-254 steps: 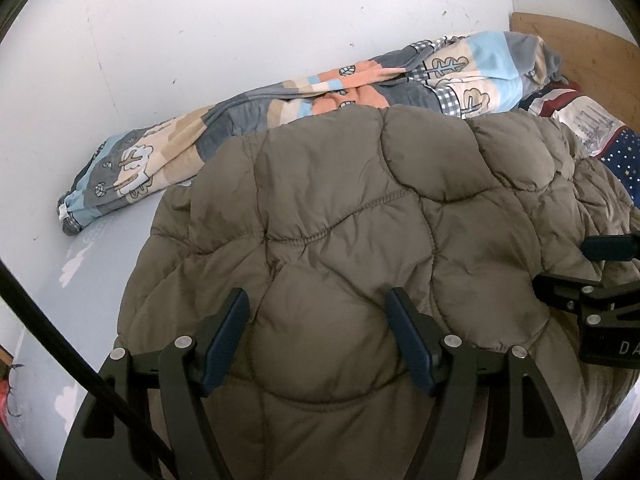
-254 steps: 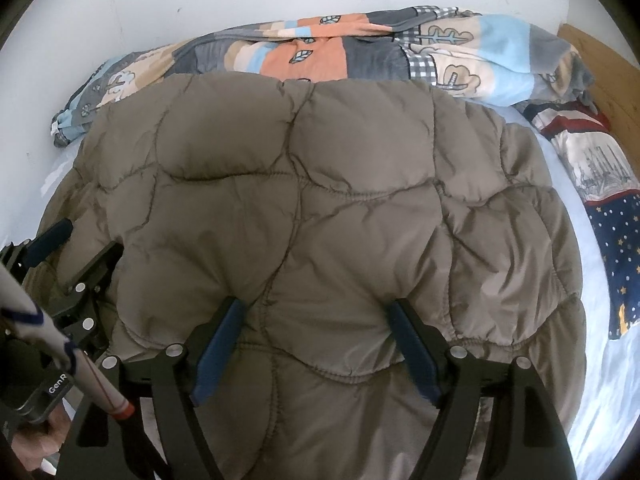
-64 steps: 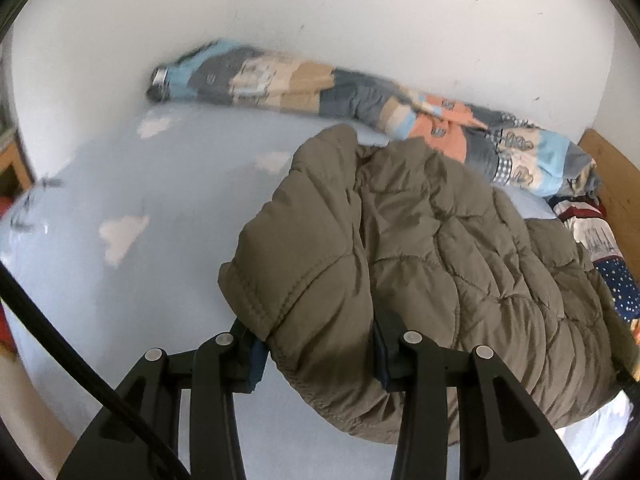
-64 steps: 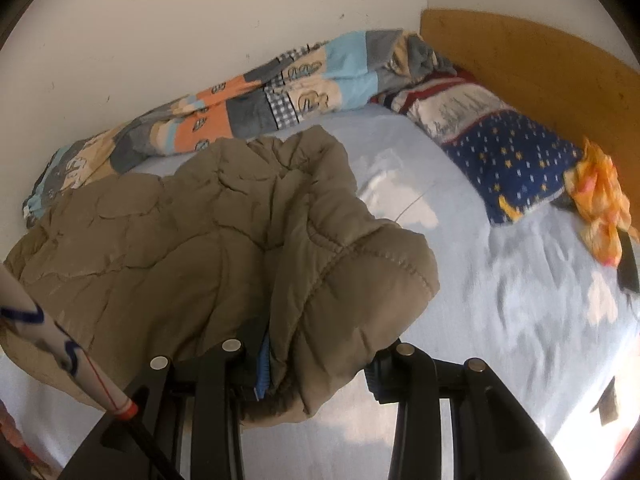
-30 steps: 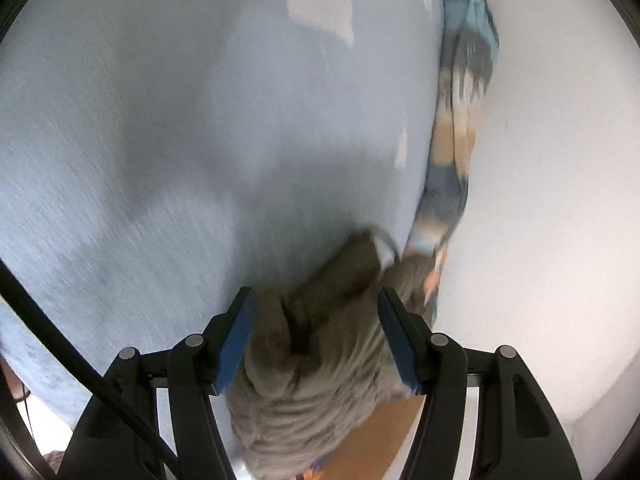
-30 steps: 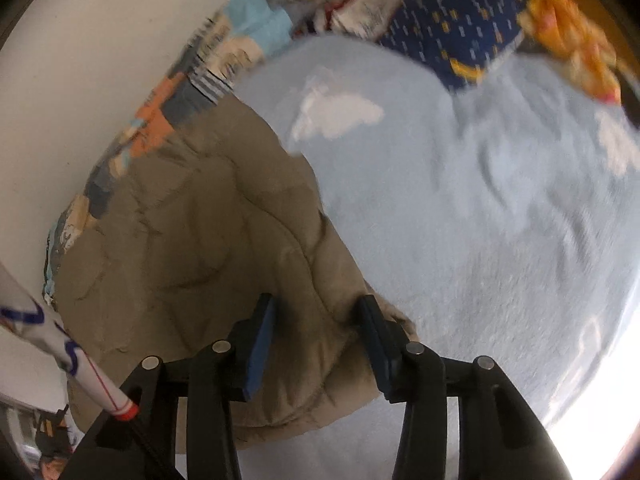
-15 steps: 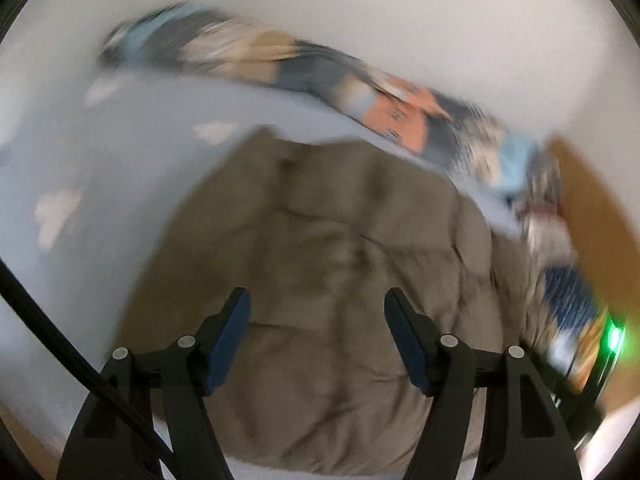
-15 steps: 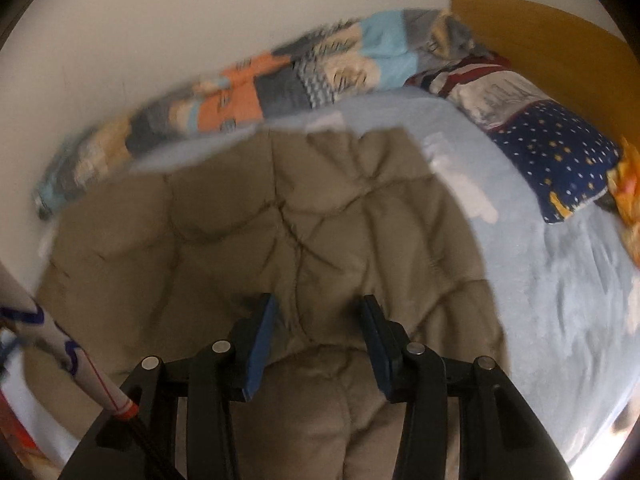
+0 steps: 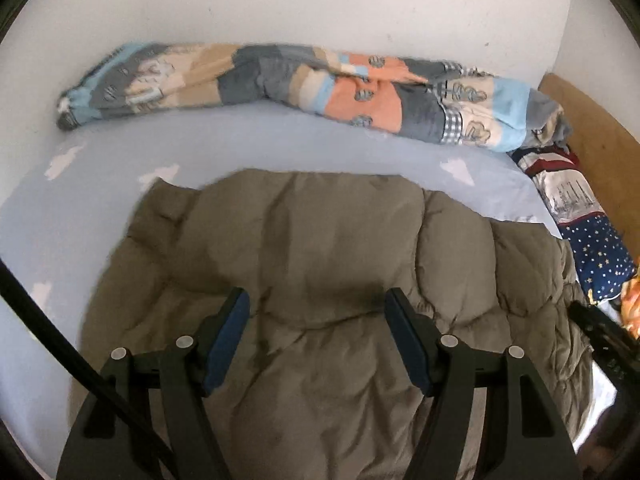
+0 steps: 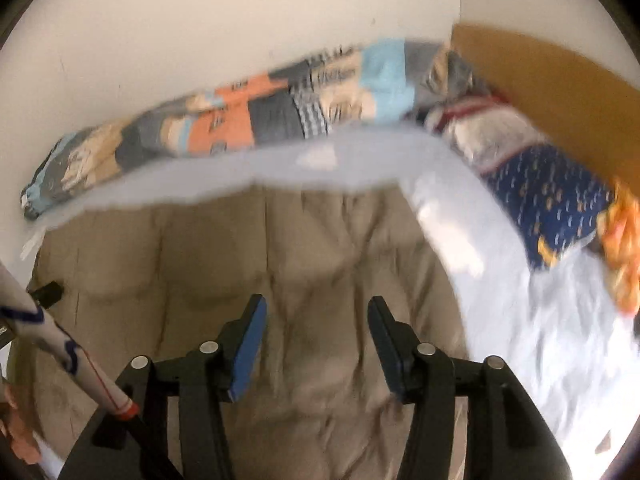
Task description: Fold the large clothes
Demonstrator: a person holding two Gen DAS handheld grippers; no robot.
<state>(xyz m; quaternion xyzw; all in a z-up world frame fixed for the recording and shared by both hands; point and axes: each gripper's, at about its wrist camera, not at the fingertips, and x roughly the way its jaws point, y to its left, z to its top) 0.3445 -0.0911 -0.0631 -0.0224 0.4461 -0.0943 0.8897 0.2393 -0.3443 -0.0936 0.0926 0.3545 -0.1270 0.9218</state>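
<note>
**Now the jacket lies flat, both tongs let go**

Now the puffy olive-brown quilted jacket (image 9: pixel 328 280) lies spread on the pale blue bed sheet with white cloud shapes (image 9: pixel 256 140), its far edge short of the long patchwork blanket roll in orange, grey and light blue (image 9: pixel 304 84) along the white wall. A moment ago each pair of tongs pinched a bunched end of the jacket and swung it through the air; both ends have since been laid down. The left tongs (image 9: pixel 316 336) stand spread above the jacket with nothing between them. The right tongs (image 10: pixel 316 344) have just been opening and also hover clear of the padding, pads apart, though that view is blurred. Right of the jacket, a navy star-print pillow (image 9: pixel 600 256) rests against the wooden headboard (image 9: pixel 592 128). To my eye the garment has been turned and relaid, so a fresh fold can begin from the near hem.
</note>
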